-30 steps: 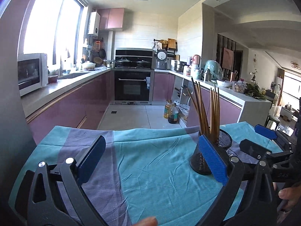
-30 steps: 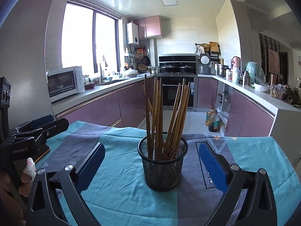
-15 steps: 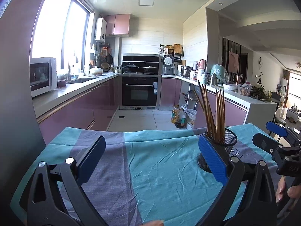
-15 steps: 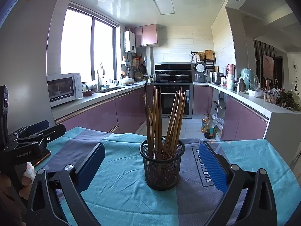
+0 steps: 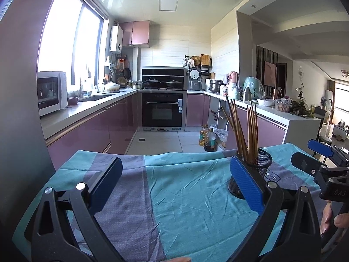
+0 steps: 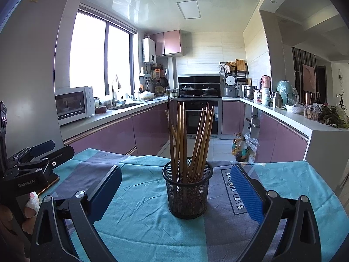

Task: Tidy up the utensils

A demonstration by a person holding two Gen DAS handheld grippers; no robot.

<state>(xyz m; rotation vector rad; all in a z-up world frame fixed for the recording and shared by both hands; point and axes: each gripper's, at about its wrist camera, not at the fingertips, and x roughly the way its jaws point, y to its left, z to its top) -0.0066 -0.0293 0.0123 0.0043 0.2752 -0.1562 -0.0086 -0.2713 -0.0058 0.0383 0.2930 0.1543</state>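
Two prints, "Magic.LOVE" tablecloth [image 6: 236,194], "GenRobot.AI" claw [image 6: 41,150]

Left wrist view sits low over the desk [image 5: 187,187], looking across the cloth toward the oven [image 5: 162,109], with the chopstick cup [image 5: 254,170] off to its right, partly behind its own right jaw. Right wrist view looks the same way from further right, the cup [image 6: 187,187] close and dead centre. Both share desk, cup and kitchen; each catches the other gripper at its edge.
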